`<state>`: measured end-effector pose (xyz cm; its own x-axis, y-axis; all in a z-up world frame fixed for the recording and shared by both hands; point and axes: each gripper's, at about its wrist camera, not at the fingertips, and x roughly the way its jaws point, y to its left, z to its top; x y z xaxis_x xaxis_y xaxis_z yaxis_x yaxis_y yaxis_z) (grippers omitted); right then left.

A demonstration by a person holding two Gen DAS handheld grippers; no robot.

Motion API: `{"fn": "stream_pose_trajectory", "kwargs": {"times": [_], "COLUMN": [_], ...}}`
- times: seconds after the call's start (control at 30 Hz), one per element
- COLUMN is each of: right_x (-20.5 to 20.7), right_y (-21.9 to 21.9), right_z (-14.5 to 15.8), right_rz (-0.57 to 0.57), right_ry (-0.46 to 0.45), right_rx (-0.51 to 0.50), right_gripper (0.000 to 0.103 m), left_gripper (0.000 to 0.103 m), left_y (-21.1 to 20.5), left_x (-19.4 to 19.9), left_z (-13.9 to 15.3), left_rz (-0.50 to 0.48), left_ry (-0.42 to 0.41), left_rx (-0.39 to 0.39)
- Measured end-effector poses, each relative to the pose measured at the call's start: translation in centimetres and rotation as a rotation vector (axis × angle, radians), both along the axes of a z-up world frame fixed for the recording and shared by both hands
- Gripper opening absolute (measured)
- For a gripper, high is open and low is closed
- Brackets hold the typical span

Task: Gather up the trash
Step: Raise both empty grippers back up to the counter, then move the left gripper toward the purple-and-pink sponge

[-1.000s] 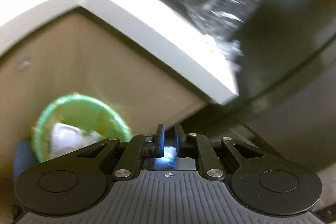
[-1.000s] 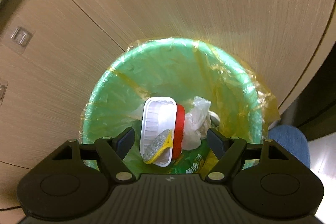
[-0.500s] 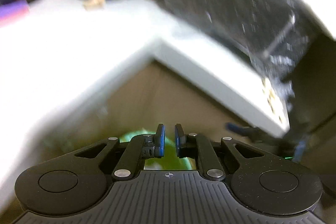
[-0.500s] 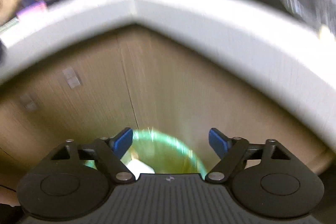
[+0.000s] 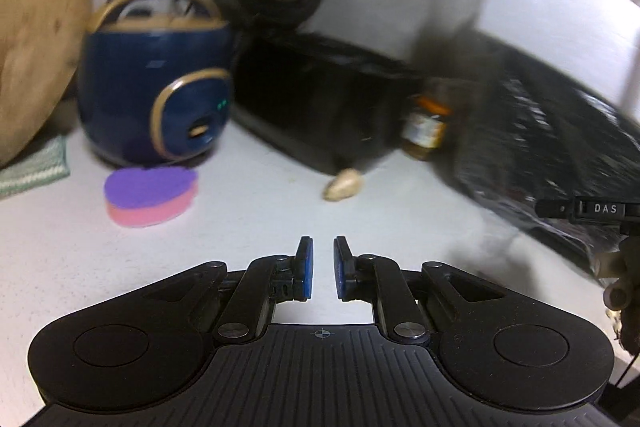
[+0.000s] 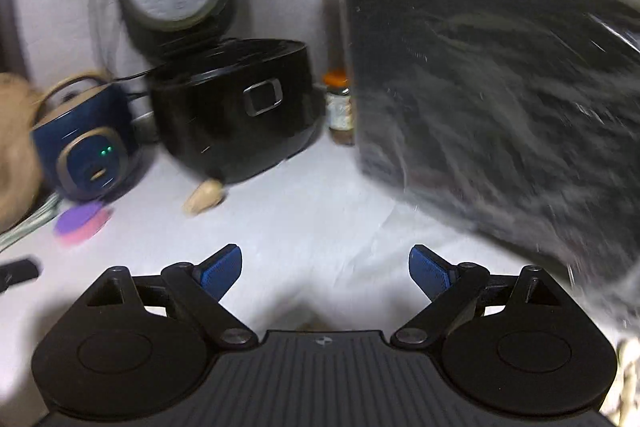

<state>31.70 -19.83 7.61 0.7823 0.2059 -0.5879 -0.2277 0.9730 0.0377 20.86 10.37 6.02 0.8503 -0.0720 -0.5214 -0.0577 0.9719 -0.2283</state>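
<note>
You are working over a white counter (image 6: 304,203) that carries far more appliances than rubbish, so sort the scene before you reach. The biggest thing is the dark, glossy mass (image 6: 500,99) along your right side, too smeared to identify; give it room. Against the wall stands the black rice cooker (image 6: 236,111) with its lid up, and left of it the navy cooker (image 5: 156,95) showing small green lights; neither belongs in the bin. Smaller again are the orange-capped jar (image 6: 339,107) tucked between the black cooker and the dark mass, and the purple-and-pink sponge (image 5: 151,195) lying in front of the navy one. The likeliest trash, as I judge it, is the small tan scrap (image 5: 343,183) on the counter touching or just in front of the black cooker's base; blur keeps me from saying what it is. Your right gripper (image 6: 325,269) hangs with its fingers spread wide and nothing between them, so it suits the pick. Your left gripper (image 5: 321,269) has its pads drawn to a narrow gap, also holding nothing; widen it first if you prefer that side. Steady both hands until the views sharpen, come down with one finger either side of the scrap, and close without nudging the cooker or its cords.
</note>
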Motion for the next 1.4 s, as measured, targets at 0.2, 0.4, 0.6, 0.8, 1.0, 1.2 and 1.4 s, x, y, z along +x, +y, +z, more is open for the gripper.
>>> {"fn": "stream_pose_trajectory", "kwargs": {"times": [0.2,0.4,0.6,0.8,1.0,1.2,1.4], "right_x": [2.4,1.9,0.6,0.0,0.5,0.2,0.2], "right_y": [3.3,6.2,6.5,5.5,4.9,4.9,6.5], "right_z": [-3.1,-4.7,-5.8,-5.7,-6.0,-6.4,-5.2], "right_rz": [0.042,0.106,0.161,0.160,0.154,0.167,0.212], "right_ry": [0.076,0.025,0.009,0.001,0.013,0.021,-0.080], "right_rx": [0.025,-0.048,-0.070,-0.061,-0.033,-0.043,-0.038], "right_gripper": [0.091,0.091,0.091,0.091,0.091,0.091,0.091], "left_gripper": [0.013,0.014,0.014,0.014,0.014,0.015,0.016], "left_y": [4.3,10.5,15.8,17.1,16.2,18.0,17.9], "left_x": [3.2,6.2,8.4,9.5,10.4,11.8,11.3], "left_z": [-1.1,-2.9,-5.6,-6.1,-5.8,-5.9,-5.9], "left_rz": [-0.030,0.136,0.249,0.223,0.206,0.237,0.111], "left_ry": [0.005,-0.010,0.029,0.002,0.014,0.038,0.038], "left_rx": [0.042,0.020,-0.058,-0.145,-0.086,-0.112,-0.165]}}
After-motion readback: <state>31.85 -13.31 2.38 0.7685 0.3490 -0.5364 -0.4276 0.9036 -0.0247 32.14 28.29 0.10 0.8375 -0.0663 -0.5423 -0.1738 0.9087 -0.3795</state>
